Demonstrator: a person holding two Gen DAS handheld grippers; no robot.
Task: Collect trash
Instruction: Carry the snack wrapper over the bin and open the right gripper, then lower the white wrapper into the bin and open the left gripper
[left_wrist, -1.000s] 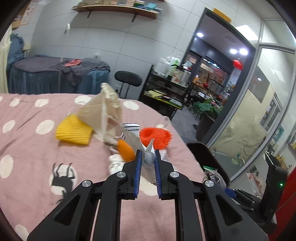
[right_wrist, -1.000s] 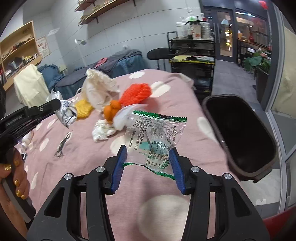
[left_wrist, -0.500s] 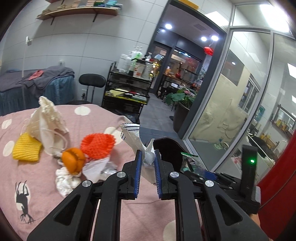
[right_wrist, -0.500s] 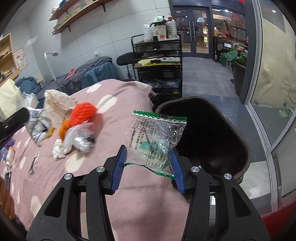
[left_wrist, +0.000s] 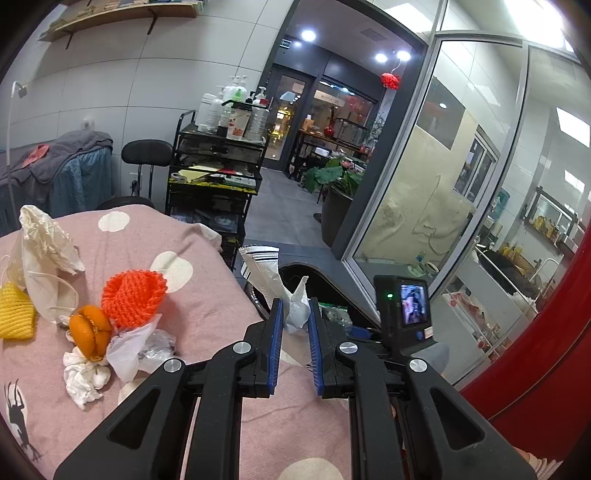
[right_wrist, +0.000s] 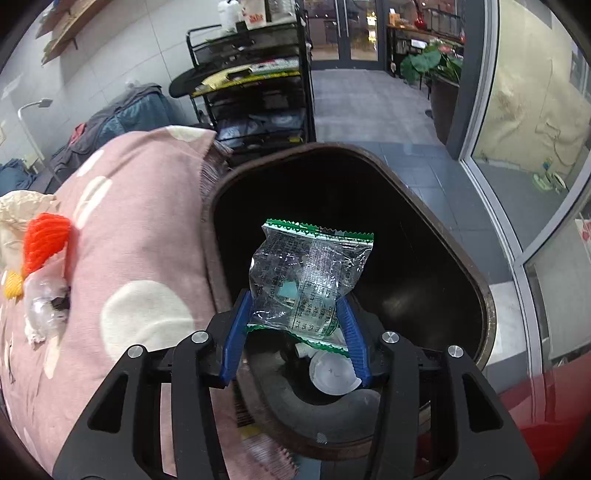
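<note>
Over the dark bin (right_wrist: 424, 206): right claw (right_wrist: 295, 325) clamped on clear green-edged wrapper (right_wrist: 310, 273); white scraps (right_wrist: 332, 376) on bin's floor. Beside bin: left claw (left_wrist: 295, 328) pinching crumpled white wrapper (left_wrist: 273, 277).

Massage salon: draped bed (left_wrist: 55, 162), lotion cart (left_wrist: 218, 158)

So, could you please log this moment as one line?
right gripper: shut on clear wrapper, over bin | left gripper: shut on crumpled white wrapper, beside bin

A black wire cart (left_wrist: 216, 162) carries white pump bottles (left_wrist: 231, 105); a black stool (left_wrist: 146, 153) stands just beside it.
</note>
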